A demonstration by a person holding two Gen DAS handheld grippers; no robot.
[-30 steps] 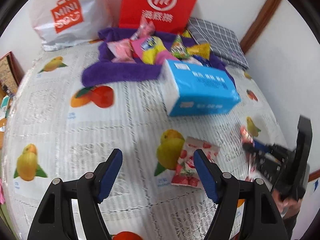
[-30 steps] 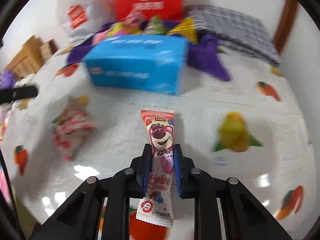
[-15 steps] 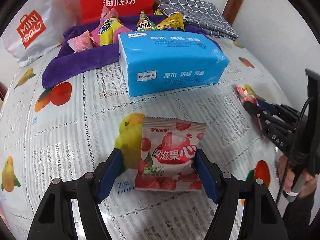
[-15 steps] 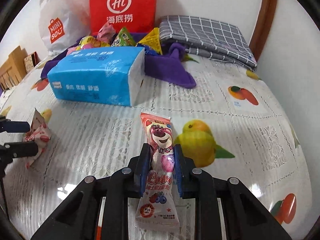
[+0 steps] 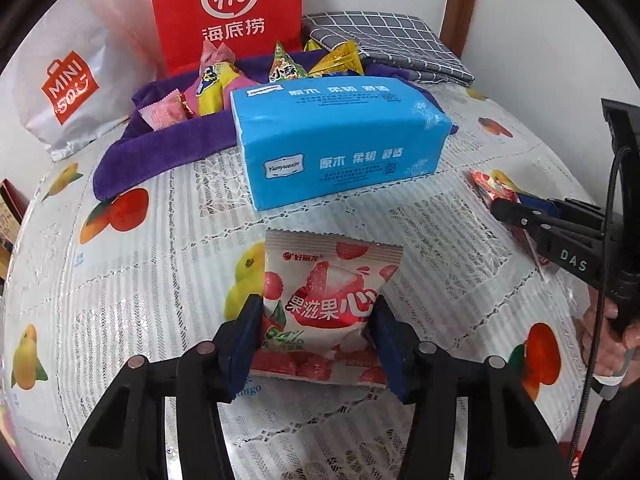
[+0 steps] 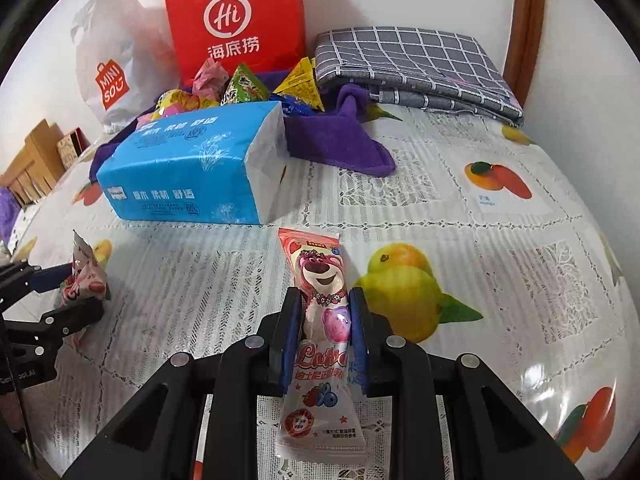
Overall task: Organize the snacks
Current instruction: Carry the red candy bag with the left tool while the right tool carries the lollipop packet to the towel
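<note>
a: what does the desk (image 5: 460,232) hold, largest first?

b: a blue tissue pack (image 5: 340,148), behind it a purple towel (image 5: 160,152) heaped with snacks.

a: and the grippers?

b: the left gripper (image 5: 318,340) has its jaws closed on a strawberry snack pouch (image 5: 328,304), gripped at its sides. the right gripper (image 6: 320,340) clamps a bear lollipop wrapper (image 6: 320,320) mid-length. both look light, soft and crinkly, likely slippery; a hold across the middle seems best.

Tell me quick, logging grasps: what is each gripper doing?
Left gripper: closed on the strawberry snack bag.
Right gripper: closed on the bear candy packet.
</note>
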